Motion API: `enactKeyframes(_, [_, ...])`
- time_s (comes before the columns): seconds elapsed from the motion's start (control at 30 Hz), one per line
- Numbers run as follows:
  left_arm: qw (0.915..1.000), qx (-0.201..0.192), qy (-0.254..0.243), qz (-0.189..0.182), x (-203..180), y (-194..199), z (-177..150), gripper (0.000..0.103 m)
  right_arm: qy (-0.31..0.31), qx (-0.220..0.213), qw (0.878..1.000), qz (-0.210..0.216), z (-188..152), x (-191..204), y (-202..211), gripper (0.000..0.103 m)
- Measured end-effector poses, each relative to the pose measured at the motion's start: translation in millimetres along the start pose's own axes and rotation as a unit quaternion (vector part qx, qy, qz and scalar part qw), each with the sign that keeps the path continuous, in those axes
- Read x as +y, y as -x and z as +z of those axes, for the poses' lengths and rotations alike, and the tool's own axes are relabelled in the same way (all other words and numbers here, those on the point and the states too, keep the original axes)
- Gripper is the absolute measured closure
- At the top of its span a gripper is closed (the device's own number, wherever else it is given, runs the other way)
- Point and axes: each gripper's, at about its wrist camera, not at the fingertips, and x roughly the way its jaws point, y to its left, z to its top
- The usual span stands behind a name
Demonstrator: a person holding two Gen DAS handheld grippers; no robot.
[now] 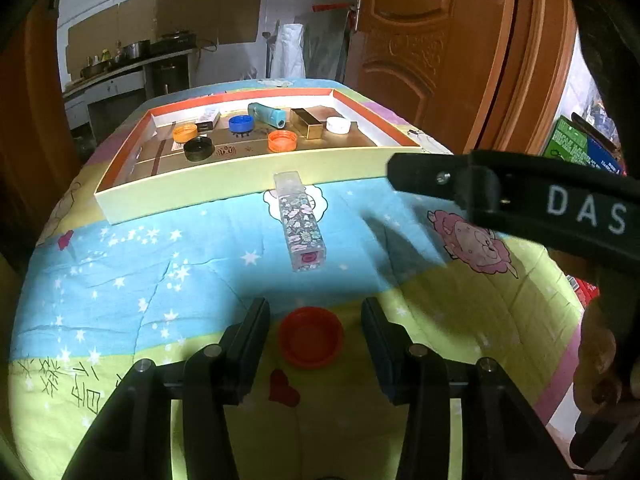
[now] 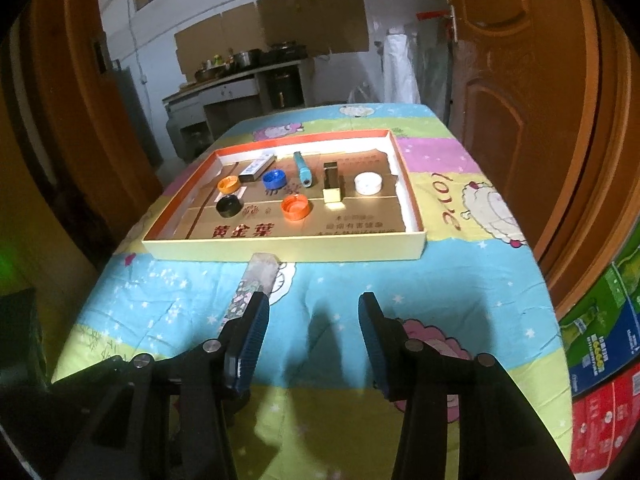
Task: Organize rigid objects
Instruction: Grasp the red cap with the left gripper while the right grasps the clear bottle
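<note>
Left gripper sits at bottom centre of the left wrist view, jaws apart, with the red cap lying open side up on the cloth between the fingers; the pads do not appear to touch it. Risk: the cap is low and round, so if the jaws close too high, or off-centre, it could squirt forward or tip on the soft, creased cloth. Right gripper at bottom centre of the right wrist view, jaws apart, nothing between them; in the left view its arm crosses the right side of frame. Just past its left finger lies the floral box, centre of the left view, its far end at or very near the front wall of the tray; contact cannot be told. Risk: a sideways sweep of either gripper could knock the box askew or shove the tray. The tray, upper centre, already holds several caps and small boxes set close together; a careless drop there could knock a neighbour out of place.
</note>
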Motion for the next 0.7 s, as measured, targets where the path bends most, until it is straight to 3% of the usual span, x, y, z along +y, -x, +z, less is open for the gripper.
enactKeyframes(0.07, [1.0, -0.004, 0.0, 0.002, 1.2, 0.9, -1.2, 0.057, 0.004, 0.005, 1.0, 0.007, -0.3, 4.5, -3.8, 0.055])
enactKeyframes(0.2, [0.9998, -0.013, 0.011, 0.013, 7.8, 2.7, -3.1, 0.073, 0.011, 0.018, 1.0, 0.018, -0.8, 14.5, -13.9, 0.055])
enactKeyframes(0.33, [0.9994, -0.016, 0.029, 0.006, 17.2, 6.0, -4.1, 0.073, 0.013, 0.031, 0.999, 0.027, 0.9, 22.9, -25.8, 0.055])
enactKeyframes(0.7, [0.9961, -0.023, 0.073, 0.043, 50.8, 20.6, -11.5, 0.073, 0.026, 0.071, 0.996, 0.04, 10.8, 50.3, -65.7, 0.055])
